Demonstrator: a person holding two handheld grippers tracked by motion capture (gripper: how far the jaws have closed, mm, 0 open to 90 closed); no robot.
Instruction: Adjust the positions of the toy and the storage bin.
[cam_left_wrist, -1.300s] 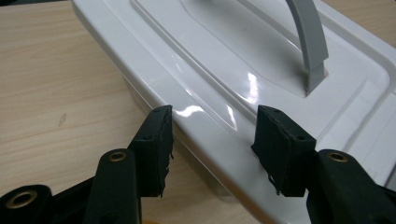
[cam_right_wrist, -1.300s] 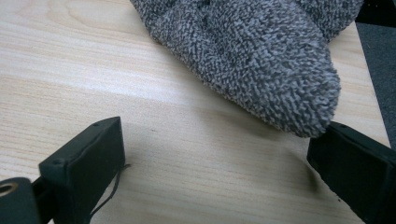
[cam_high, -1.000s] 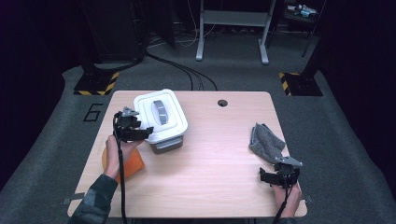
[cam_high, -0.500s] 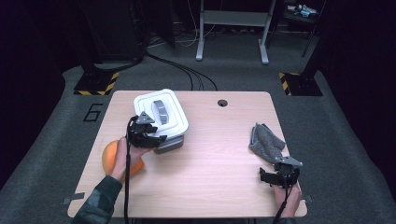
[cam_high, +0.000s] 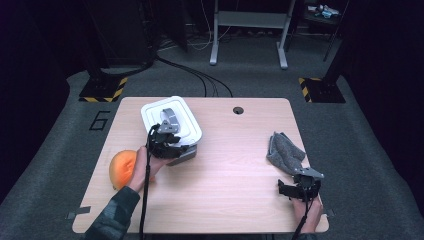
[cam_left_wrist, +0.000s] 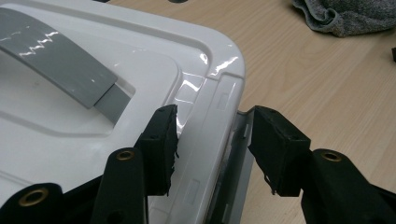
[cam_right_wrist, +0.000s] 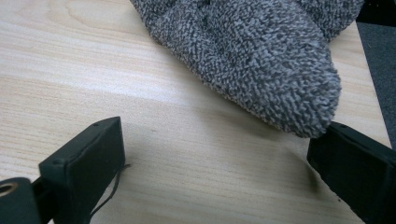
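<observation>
A white lidded box (cam_high: 172, 120) with a grey handle (cam_left_wrist: 56, 56) stands at the table's left middle. My left gripper (cam_high: 167, 143) is at its near right corner. In the left gripper view the jaws straddle the lid's rim (cam_left_wrist: 212, 116), one pad (cam_left_wrist: 161, 140) over the lid and the other (cam_left_wrist: 275, 149) outside the box wall. They have just been closing, and a slit still shows beside the rim. My right gripper (cam_high: 300, 190) rests open near the table's front right, with bare wood between its jaws (cam_right_wrist: 215, 163). A grey cloth (cam_right_wrist: 252, 56) lies just beyond them.
An orange rounded object (cam_high: 122, 167) lies on the table left of the person's left hand. The grey cloth (cam_high: 285, 150) is bunched near the right edge. A small round hole (cam_high: 238, 110) sits at the far middle of the wooden table (cam_high: 235, 165).
My left gripper has moved right, from the box's near left side to its near right corner, uncovering more of the orange object. Its jaws have narrowed. The right gripper has stayed put.
</observation>
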